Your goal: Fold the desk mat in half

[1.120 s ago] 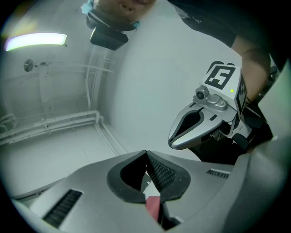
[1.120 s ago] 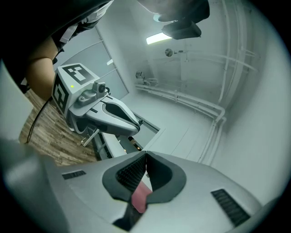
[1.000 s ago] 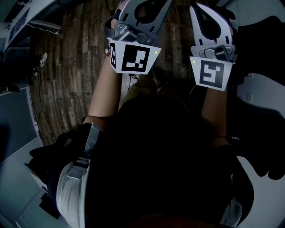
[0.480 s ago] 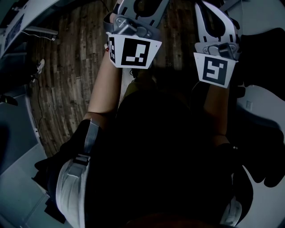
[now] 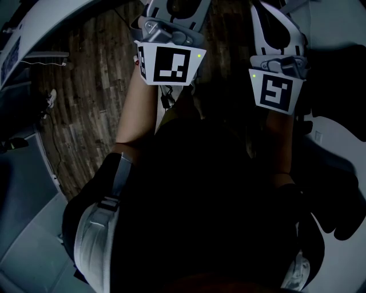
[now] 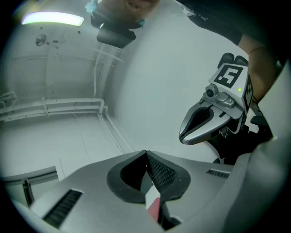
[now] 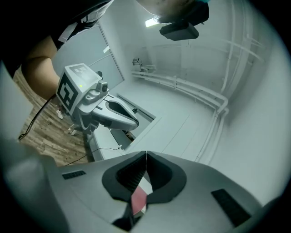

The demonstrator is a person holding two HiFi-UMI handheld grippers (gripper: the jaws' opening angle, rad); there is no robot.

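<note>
I cannot make out a desk mat in any view. In the head view my left gripper and right gripper are held side by side in front of the person's dark-clothed body, above a wooden floor, with their tips near the top edge. The left gripper view shows its jaws shut tip to tip with nothing between them, and the right gripper hanging to its right. In the right gripper view the jaws are also shut and empty, with the left gripper at the left.
The wooden floor has a cable lying on it. White furniture stands at the upper left and a white surface with a dark shape at the right. White walls, pipes and a ceiling light lie ahead.
The floor and the white furniture have slid through the head view, so the person has moved across the room. Both grippers sit slightly higher in the frame, still side by side and shut.
</note>
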